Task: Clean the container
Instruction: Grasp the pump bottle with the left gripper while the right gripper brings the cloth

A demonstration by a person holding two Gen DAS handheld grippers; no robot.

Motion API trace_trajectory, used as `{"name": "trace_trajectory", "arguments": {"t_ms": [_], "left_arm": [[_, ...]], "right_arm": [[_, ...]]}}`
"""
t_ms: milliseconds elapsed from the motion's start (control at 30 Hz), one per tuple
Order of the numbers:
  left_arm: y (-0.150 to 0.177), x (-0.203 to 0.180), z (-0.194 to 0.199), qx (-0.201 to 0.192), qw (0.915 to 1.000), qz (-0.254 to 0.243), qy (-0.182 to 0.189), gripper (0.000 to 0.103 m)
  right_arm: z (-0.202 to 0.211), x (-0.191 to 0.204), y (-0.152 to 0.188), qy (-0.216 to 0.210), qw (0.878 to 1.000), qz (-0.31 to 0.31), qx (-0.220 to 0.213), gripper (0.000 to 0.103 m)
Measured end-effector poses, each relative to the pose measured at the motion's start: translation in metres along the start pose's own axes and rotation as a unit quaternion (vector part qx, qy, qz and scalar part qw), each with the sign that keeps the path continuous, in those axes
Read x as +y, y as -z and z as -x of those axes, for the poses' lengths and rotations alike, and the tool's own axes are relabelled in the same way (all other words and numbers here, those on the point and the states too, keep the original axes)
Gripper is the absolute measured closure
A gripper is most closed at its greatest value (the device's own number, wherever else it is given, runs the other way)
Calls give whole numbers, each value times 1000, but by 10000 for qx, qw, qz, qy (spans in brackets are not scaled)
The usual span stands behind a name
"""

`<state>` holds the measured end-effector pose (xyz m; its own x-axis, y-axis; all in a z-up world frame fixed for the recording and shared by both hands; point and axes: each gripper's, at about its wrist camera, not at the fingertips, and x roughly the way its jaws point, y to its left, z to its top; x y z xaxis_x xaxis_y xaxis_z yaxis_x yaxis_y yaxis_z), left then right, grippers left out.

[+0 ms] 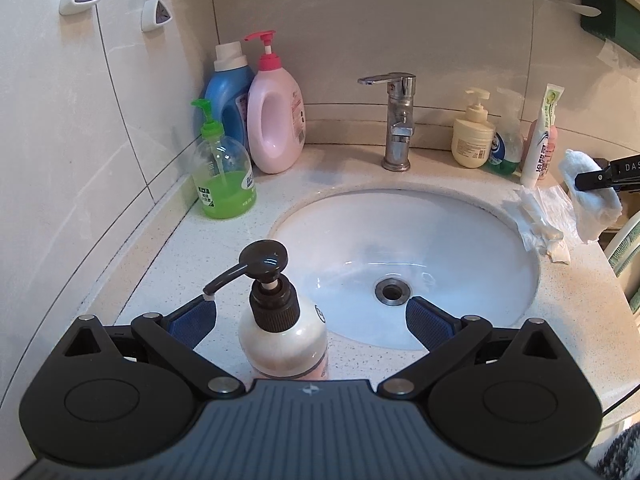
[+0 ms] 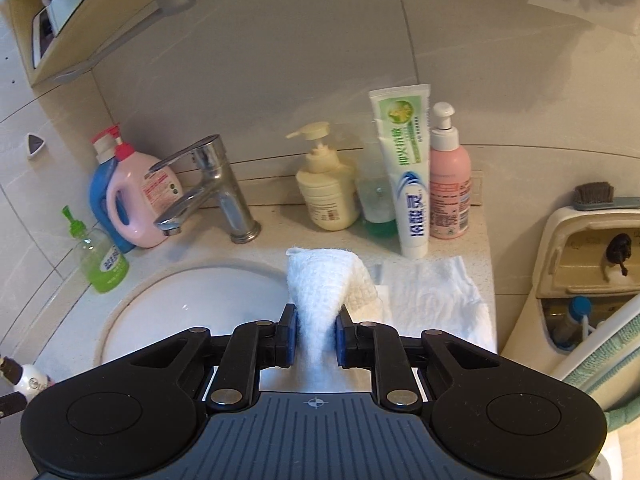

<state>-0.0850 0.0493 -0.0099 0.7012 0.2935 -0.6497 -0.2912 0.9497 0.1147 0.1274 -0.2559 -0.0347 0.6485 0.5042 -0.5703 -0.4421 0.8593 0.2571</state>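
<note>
Left gripper (image 1: pixel 311 320) was spread wide, nothing between its blue pads (image 1: pixel 430 320), and the pump bottle (image 1: pixel 283 332) stood upright in the gap between them, closer to the left pad, touching neither as far as could be told. Bottle was white-bodied with a dark pump head, spout pointing left, sitting on the counter (image 1: pixel 160 280) at its front edge, just left of the sink basin (image 1: pixel 440 232). Right gripper (image 2: pixel 316 334) was clamped on a folded white cloth (image 2: pixel 320 280), the cloth sticking up and forward past the fingertips, held above the basin's right rim; in the left wrist view that cloth (image 1: pixel 588 196) showed at the counter's right edge with the black gripper tip across it, well apart from the pump bottle. In the right wrist view only a sliver of the pump bottle (image 2: pixel 30 376) showed at the far left border. More white tissue (image 2: pixel 432 296) lay flat on the counter right of the basin. Faucet (image 1: pixel 394 120) stood at the back edge, centered. Back left corner held a blue detergent bottle (image 1: pixel 228 96), pink detergent bottle (image 1: pixel 276 120) and a green soap dispenser (image 1: pixel 224 176). Back right had a cream pump bottle (image 2: pixel 326 188), toothpaste tube (image 2: pixel 410 176) standing on its cap, and a pink lotion bottle (image 2: pixel 450 184).
</note>
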Motion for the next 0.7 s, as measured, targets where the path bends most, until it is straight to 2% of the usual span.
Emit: {"name": "trace_trajectory", "arguments": {"t_ms": [167, 267, 567, 700], "left_arm": [[1, 8, 3, -95, 10000, 11, -13, 1], [3, 13, 2, -148, 9999, 13, -55, 8], [20, 25, -23, 5, 9997, 103, 226, 9], [26, 27, -33, 6, 9994, 35, 337, 11]], "right_arm": [[-6, 32, 8, -455, 9987, 185, 136, 82], [-12, 51, 13, -722, 9967, 283, 247, 82], [-33, 103, 27, -1305, 9874, 647, 615, 82], [-38, 125, 28, -1804, 9779, 703, 793, 82]]}}
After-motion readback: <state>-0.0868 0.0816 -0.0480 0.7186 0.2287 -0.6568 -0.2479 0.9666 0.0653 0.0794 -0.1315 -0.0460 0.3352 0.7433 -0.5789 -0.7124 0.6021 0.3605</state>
